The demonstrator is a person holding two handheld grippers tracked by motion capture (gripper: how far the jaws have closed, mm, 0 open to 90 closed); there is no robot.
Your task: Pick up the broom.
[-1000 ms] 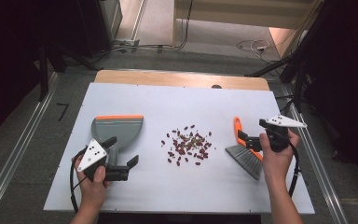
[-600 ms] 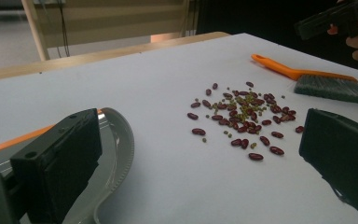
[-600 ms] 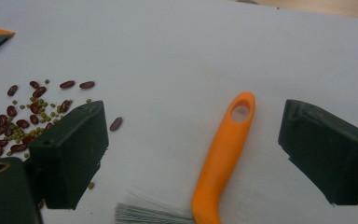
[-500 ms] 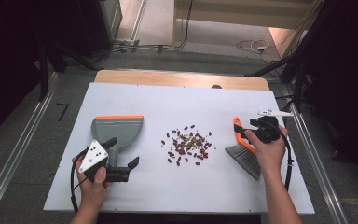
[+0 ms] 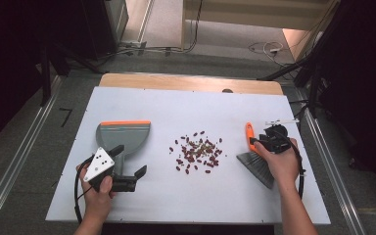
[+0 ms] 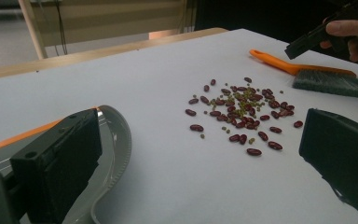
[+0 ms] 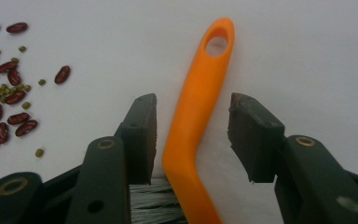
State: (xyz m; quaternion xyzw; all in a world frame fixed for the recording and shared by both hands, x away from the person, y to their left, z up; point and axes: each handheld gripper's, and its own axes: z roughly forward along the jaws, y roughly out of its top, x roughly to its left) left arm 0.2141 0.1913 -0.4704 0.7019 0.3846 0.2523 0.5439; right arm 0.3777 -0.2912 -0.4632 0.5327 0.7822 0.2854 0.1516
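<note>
A brush lies on the right of the white table, its orange handle point(image 5: 249, 133) point(image 7: 200, 88) pointing away and its grey bristles point(image 5: 257, 165) nearer me. My right gripper point(image 5: 258, 142) point(image 7: 193, 107) points down over that handle, one jaw on each side. Its jaws have just been closing; a gap still shows at the right pad, so it is open. A scatter of red and small green beans point(image 5: 198, 152) point(image 6: 242, 107) lies mid-table. The grey dustpan point(image 5: 122, 137) with an orange lip sits on the left. My left gripper point(image 5: 128, 161) point(image 6: 200, 126) stands open by its handle end.
The white tabletop point(image 5: 200, 205) ends in a wooden strip point(image 5: 191, 83) at the far side. Metal rails run along the floor on both sides, and cables lie on the floor beyond the table. Bare table surface lies in front of the beans.
My right gripper has sunk and tipped down onto the brush handle, and its jaws have narrowed around it. The left hand, dustpan, brush and beans have stayed put.
</note>
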